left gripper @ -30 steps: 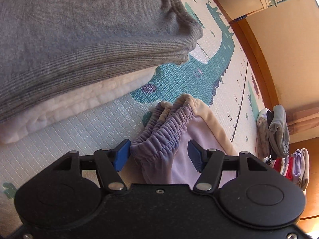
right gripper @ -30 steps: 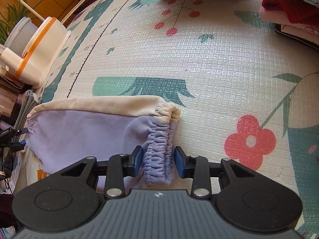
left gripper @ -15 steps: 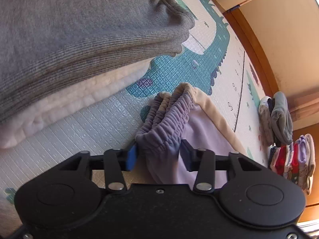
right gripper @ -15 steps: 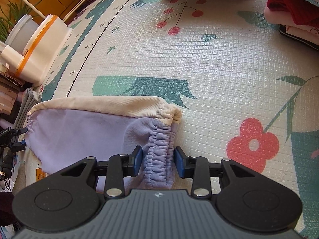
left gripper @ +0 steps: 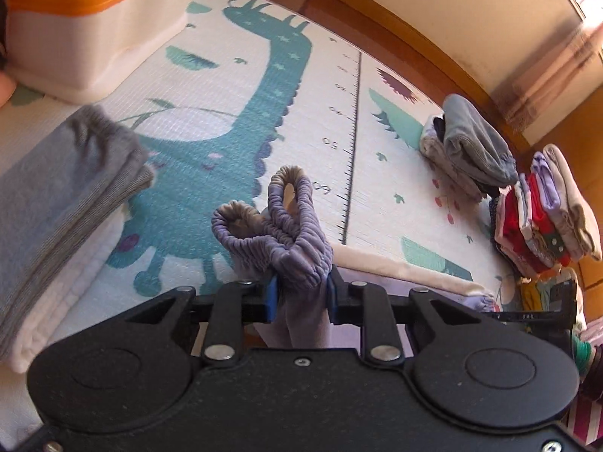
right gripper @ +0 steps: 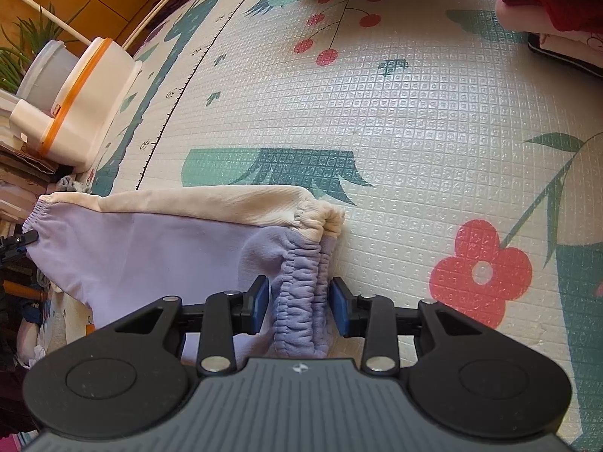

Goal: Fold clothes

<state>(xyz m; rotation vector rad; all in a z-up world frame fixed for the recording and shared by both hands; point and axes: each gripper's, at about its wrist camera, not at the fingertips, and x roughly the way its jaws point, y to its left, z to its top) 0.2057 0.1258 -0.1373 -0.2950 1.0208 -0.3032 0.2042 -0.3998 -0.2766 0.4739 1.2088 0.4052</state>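
**Lilac trousers pinched at one end, other end in open jaws**

Your left gripper (left gripper: 300, 293) is clamped on the bunched elastic band of the lilac trousers (right gripper: 150, 248). The gathered cuffs loop up above the blue pads (left gripper: 270, 295) and the fabric hangs below them, so that end looks lifted off the play mat (right gripper: 395, 120). My guess is you hold it there so both layers come up together for a fold.

Your right gripper (right gripper: 300, 303) straddles the other elastic band (right gripper: 301, 301), which lies flat on the mat. The jaws stand apart, with a gap between each pad and the fabric, so nothing is gripped here. That fits either just before a pinch or just after a release; I can't tell which.

The trousers lie stretched across the mat between both grippers, with the cream side stripe (right gripper: 181, 201) along the far edge. They look doubled leg on leg.

- Folded piles (left gripper: 542, 207) sit far right, a grey folded garment (left gripper: 64, 173) near left: likely finished stock parked clear of the work patch.
- A white tub with an orange band (right gripper: 84, 98) stands far left.

Writing:
- The mat carries a printed height ruler (left gripper: 352, 143). Its numbers are too distorted to trust.
- There is a small emblem on the right gripper body, not readable.
- No brand text is legible anywhere.
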